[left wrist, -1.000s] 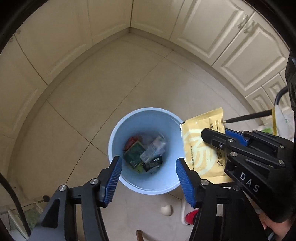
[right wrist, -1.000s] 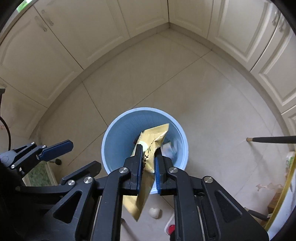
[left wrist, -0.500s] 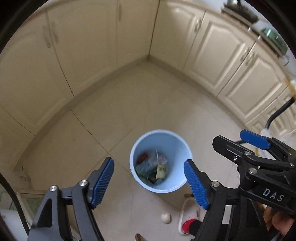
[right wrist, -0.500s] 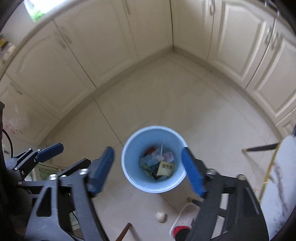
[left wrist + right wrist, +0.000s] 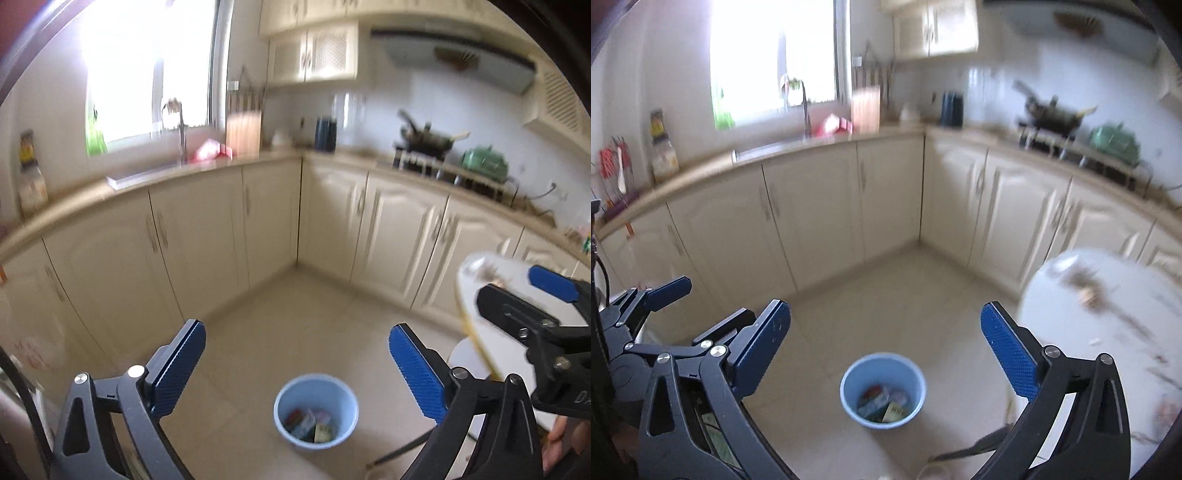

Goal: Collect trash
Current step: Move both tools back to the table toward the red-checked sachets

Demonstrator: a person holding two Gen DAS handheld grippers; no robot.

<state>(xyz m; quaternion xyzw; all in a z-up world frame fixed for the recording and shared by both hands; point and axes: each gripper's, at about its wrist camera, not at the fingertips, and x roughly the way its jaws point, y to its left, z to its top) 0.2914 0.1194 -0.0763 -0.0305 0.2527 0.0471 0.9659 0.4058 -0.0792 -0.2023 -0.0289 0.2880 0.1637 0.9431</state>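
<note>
a: where's the trash now?

b: in the blue bin (image 5: 316,411) on the floor, at about 6 o'clock between the fingers in both views – several wrappers (image 5: 884,402) lie in the bottom, one green, one red.

a: and the claws?

b: the left gripper (image 5: 295,363) is spread wide with nothing between its blue pads (image 5: 415,371); the right gripper (image 5: 884,354) likewise, jaws apart and bare.

a: why held so high?

b: my guess – both are raised well above the bin and tilted toward the white table (image 5: 1108,314) at 3 o'clock, where brownish crumbs or scraps (image 5: 1086,286) lie, likely the next pickup.

a: any writing?

b: only part of a white stamp, a "d", on the right gripper's body at the left view's edge. wrapper print is too blurred to read.
</note>
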